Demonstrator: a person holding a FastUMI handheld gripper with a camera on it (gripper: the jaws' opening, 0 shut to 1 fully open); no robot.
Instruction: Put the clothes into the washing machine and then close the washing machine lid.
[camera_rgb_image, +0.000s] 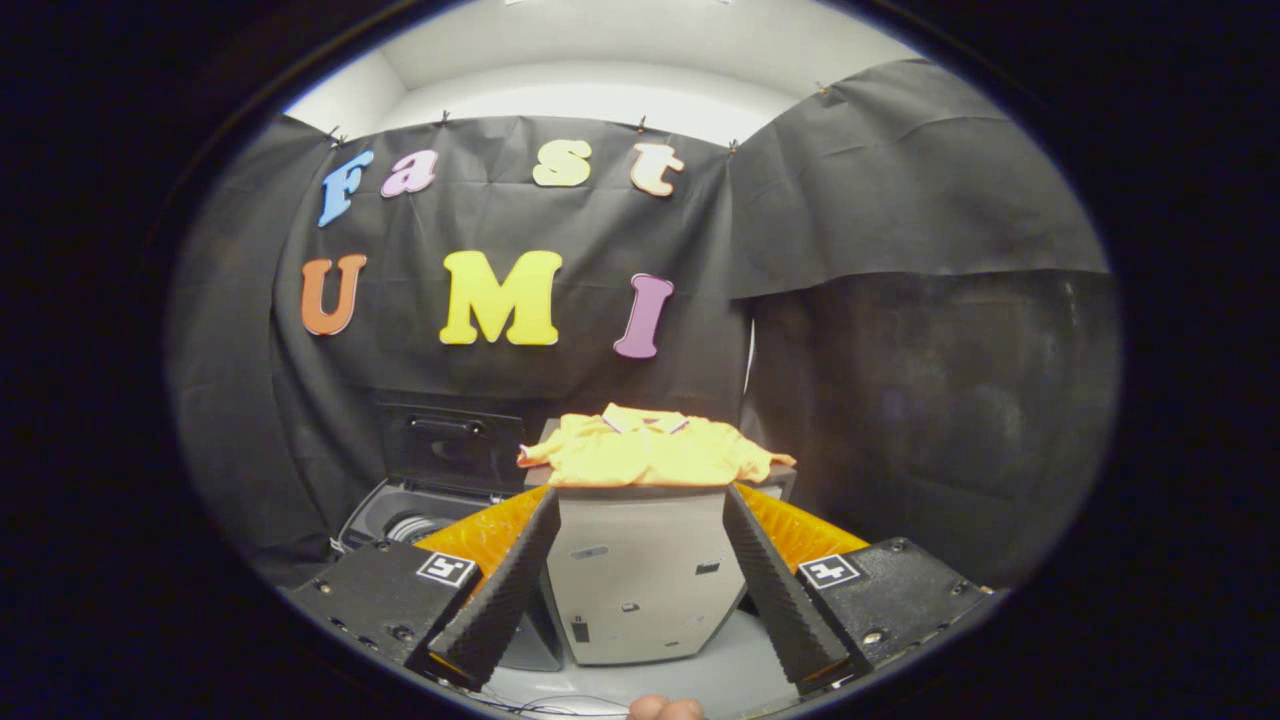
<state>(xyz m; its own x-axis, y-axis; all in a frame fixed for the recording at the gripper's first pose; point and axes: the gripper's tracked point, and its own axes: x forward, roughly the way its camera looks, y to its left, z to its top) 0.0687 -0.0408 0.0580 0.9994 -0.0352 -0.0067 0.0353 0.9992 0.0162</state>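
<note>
My claw (640, 560): fingers spread wide, empty. Yellow shirt (650, 452): lying atop grey box (640, 580), beyond my fingers. Washing machine (420, 510): far left of box, lid (452, 447) raised.

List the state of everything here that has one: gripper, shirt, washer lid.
gripper: open, holding nothing, fingers spread either side of the grey box.
shirt: folded, lying on top of the grey box, beyond the fingers.
washer lid: raised, drum opening exposed below it.
</note>
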